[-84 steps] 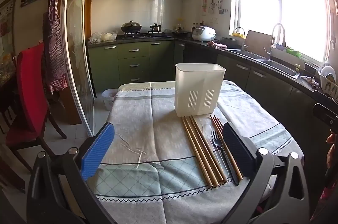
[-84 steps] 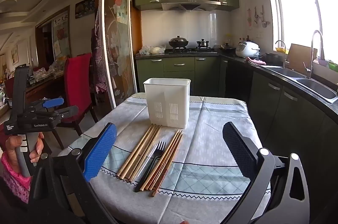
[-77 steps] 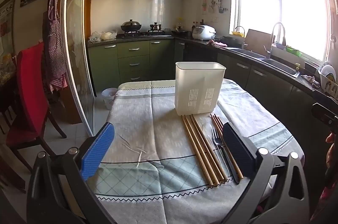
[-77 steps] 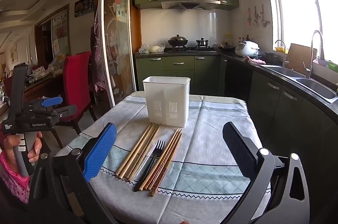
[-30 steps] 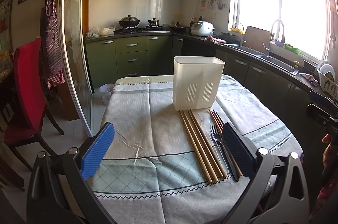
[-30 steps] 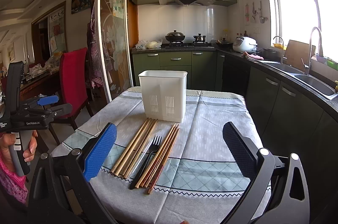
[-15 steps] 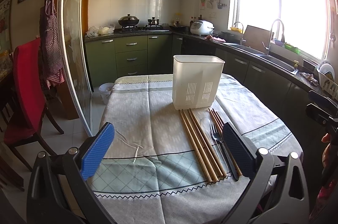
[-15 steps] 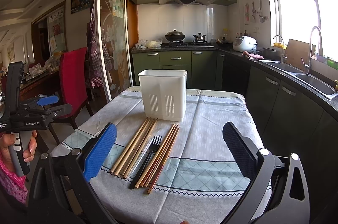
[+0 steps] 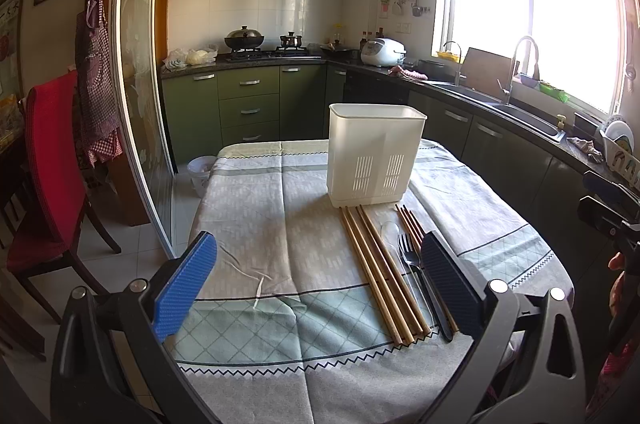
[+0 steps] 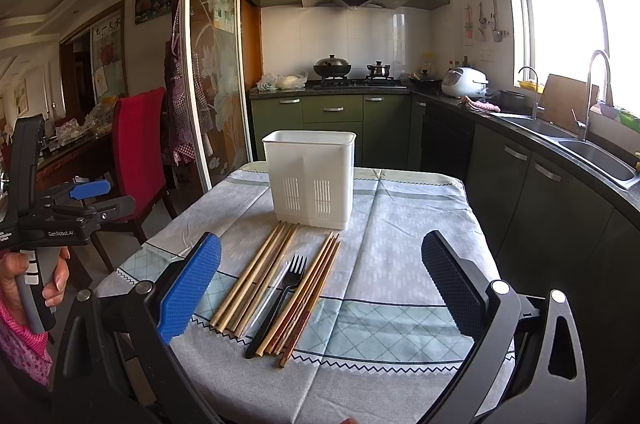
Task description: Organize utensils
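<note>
Both claws are being held wide apart and nothing is being gripped in either one. The left claw is being held low at the near edge of the surface, which is covered by a checked cloth. The right claw is being held there too, a little to the side.

Since a moment ago, very little is being changed. The views are being shifted just a bit, so the white holder is being seen a touch nearer and lower than before. No utensil is being touched yet.

The holder is being left upright near the middle of the surface. The utensils are being left flat in a neat row, right in front of it. The light chopsticks are being seen on one side. The clear spoon and the black fork are being kept in the middle. The reddish chopsticks are being seen on the other side. Their far tips are lying just beside the holder's foot.

So the job is probably only being started. Every utensil is still being left out of the holder. A first pick is likely being lined up, and the thin sticks may be hard to pinch off the flat cloth.
</note>
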A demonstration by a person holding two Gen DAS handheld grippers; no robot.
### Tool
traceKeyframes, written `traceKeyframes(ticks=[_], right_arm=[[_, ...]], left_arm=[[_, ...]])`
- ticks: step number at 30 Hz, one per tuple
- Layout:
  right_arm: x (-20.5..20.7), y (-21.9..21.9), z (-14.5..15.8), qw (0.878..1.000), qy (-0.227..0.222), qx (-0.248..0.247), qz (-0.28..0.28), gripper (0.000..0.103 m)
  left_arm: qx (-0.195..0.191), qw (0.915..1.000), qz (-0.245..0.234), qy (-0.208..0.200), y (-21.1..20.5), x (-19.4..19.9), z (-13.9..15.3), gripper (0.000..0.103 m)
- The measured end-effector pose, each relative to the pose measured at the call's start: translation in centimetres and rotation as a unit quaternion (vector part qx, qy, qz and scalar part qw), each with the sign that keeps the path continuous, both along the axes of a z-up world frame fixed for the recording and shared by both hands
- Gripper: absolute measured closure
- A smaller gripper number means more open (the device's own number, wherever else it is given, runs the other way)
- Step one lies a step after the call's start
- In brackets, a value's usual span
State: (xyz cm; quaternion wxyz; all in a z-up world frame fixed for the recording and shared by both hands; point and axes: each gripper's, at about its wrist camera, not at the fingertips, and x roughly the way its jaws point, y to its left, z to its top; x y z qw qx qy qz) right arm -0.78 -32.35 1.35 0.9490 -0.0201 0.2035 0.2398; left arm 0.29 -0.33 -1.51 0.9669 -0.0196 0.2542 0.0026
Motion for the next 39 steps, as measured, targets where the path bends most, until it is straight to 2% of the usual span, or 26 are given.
traceKeyframes(ticks=[10,14,17,21,25,28,31,34,35,37,39], right_arm=[[0.8,0.4,-0.7,1.0,0.008,-0.008,0.0,0.004],[2.0,0.6,-1.4,1.0,0.022,-0.019,-0.002,0.004],[3.5,0.6,-2.1,0.999,0.04,-0.034,-0.011,0.004],[6.6,0.4,-3.4,0.994,0.079,-0.065,-0.029,0.004],[10.2,-0.3,-5.0,0.985,0.136,-0.084,-0.059,0.004],[12.5,-1.0,-6.0,0.981,0.168,-0.085,-0.054,0.004],[14.0,-1.4,-6.6,0.976,0.185,-0.095,-0.059,0.004],[14.7,-1.6,-6.8,0.974,0.193,-0.104,-0.059,0.004],[14.9,-1.7,-6.9,0.973,0.197,-0.104,-0.058,0.004],[15.2,-1.8,-7.0,0.972,0.203,-0.102,-0.052,0.004],[15.5,-1.7,-7.0,0.972,0.206,-0.104,-0.05,0.004]], left_arm=[[-0.009,0.9999,-0.006,0.007,0.2,0.4,-0.4,0.006],[-0.001,0.9998,-0.006,0.019,-0.2,1.2,-0.9,0.006],[0.0,0.9992,-0.007,0.04,-0.6,2.7,-1.2,0.006],[-0.006,0.9959,-0.015,0.089,-1.4,5.7,-1.8,0.006],[-0.003,0.9888,-0.03,0.146,-3.2,9.1,-2.8,0.006],[0.003,0.9785,-0.045,0.201,-5.1,11.9,-4.0,0.006],[0.004,0.9672,-0.062,0.246,-7.0,14.2,-5.3,0.006],[-0.016,0.9568,-0.069,0.282,-8.2,16.1,-6.6,0.008],[-0.026,0.9535,-0.068,0.292,-8.4,16.6,-7.0,0.01],[-0.036,0.946,-0.067,0.315,-8.9,17.6,-7.7,0.031],[-0.045,0.9381,-0.065,0.337,-9.4,18.5,-8.6,0.04]])
